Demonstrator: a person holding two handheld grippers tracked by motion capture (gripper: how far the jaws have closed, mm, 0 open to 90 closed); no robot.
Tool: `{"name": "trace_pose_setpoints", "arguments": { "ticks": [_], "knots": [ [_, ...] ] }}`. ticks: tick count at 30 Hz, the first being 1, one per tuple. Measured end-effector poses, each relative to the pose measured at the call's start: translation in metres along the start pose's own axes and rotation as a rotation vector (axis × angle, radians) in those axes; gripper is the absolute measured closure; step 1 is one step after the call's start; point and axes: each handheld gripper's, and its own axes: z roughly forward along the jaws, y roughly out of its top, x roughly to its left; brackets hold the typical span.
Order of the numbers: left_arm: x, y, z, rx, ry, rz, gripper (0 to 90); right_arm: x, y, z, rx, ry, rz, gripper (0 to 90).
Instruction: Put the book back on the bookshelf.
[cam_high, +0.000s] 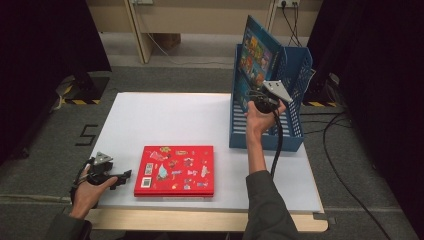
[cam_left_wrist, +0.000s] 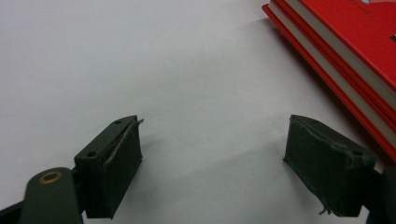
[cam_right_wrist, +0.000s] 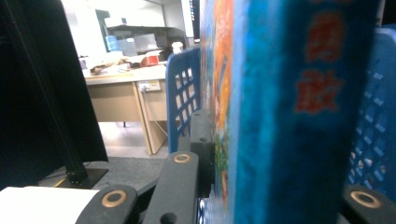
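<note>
— While the right claw (cam_high: 260, 102) sits up at the right of the high view, what has it got?
— It is clamped on a blue book (cam_high: 256, 56), which stands tilted in the blue basket (cam_high: 295, 125) at the upper right of the frame. In the right gripper view the spine of that book fills the middle and right, with one black jaw pressed flat against its cover on the left.
— And the basket itself?
— It stands on the right edge of the white table (cam_high: 165, 117), open lattice walls all round. The book leans toward the upper left, its top corner poking above the basket's rim.
— Where is the other hand?
— Lower left of the high view. The left claw (cam_high: 125, 176) lies low over the table, pointing right toward a red book (cam_high: 175, 170) that lies flat at the bottom centre of the frame.
— Is it holding anything?
— No. In the left gripper view the two jaws stand well apart with bare white table between them. The red book shows at the upper right of that view, just beside the right-hand jaw; whether they touch I cannot tell.
</note>
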Motion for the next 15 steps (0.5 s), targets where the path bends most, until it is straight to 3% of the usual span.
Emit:
{"name": "trace_pose_setpoints", "arguments": {
  "ticks": [8, 15],
  "knots": [
    [-0.001, 0.0, 0.0, 0.003, -0.007, 0.004, 17.6, 0.01, -0.019, 0.017, 0.035, -0.027, -0.017, 82.0],
    [-0.001, 0.0, 0.001, 0.004, -0.005, 0.005, 17.6, 0.016, -0.023, 0.019, 0.049, -0.029, -0.019, 81.1]
  ]
}}
